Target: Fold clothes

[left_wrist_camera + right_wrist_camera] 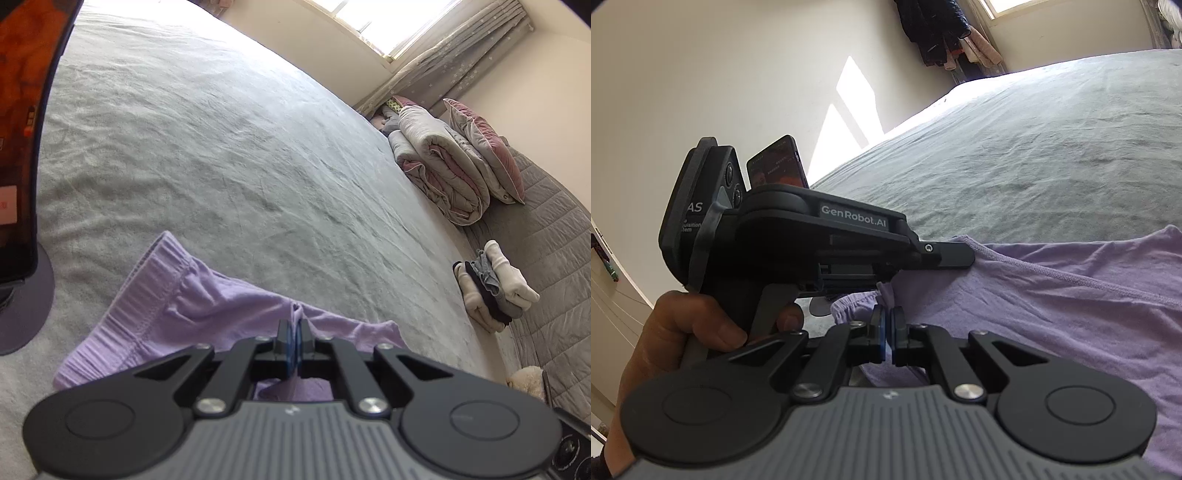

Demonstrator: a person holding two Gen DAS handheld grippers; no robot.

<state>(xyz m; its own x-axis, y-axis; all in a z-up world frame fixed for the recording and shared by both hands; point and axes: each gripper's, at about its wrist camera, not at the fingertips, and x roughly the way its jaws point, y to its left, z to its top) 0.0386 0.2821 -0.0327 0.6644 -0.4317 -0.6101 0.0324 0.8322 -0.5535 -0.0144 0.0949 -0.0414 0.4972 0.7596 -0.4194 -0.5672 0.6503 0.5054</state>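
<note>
A lilac garment point(192, 306) with a ribbed band lies on the grey bed sheet point(221, 147). My left gripper point(294, 328) is shut on a pinched fold of its edge. In the right wrist view the same lilac garment point(1052, 295) spreads to the right. My right gripper point(887, 319) is shut on another pinch of its edge. The left gripper's body point(820, 236), held in a hand point(690, 332), sits just beyond and left of my right gripper, its finger point(951, 255) resting over the cloth.
A phone on a round stand point(22, 184) is at the bed's left edge. Rolled duvets and a pillow point(454, 162) and a small stack of folded clothes point(491, 291) sit at the right. Dark clothes hang point(942, 29) on the far wall.
</note>
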